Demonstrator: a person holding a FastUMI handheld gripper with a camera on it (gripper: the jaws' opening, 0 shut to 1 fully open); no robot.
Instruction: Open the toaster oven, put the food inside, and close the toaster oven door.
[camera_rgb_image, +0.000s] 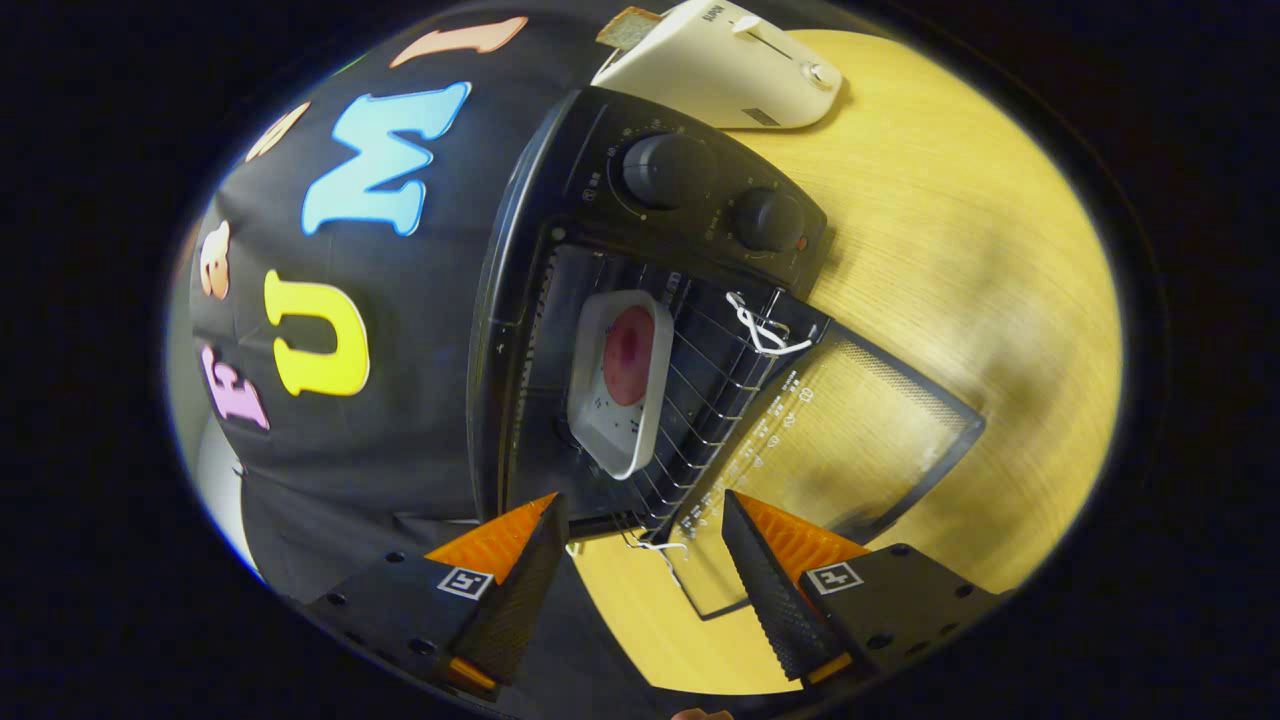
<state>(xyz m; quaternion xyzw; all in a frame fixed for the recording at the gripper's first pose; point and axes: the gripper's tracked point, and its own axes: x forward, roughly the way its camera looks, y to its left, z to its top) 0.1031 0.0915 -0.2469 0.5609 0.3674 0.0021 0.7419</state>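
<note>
The toaster oven (640, 330) stands open with the food (628, 355) on its white tray (600, 400) already on the rack inside — the gripper (640, 520), fingers wide apart and empty, has only the lowered glass door (850, 440) left to close.

Glossy black toaster oven (600, 200), thin metal wire rack (700, 400), glass door (850, 440), matt wood-grain table (960, 250)

We are seeing the toaster oven (640, 330) gaping just beyond the parted, empty fingers of the gripper (640, 540). Its lowered door (850, 440) is jutting over the table (1000, 300). The white dish (620, 385) is taking up most of the rack (700, 400).
</note>
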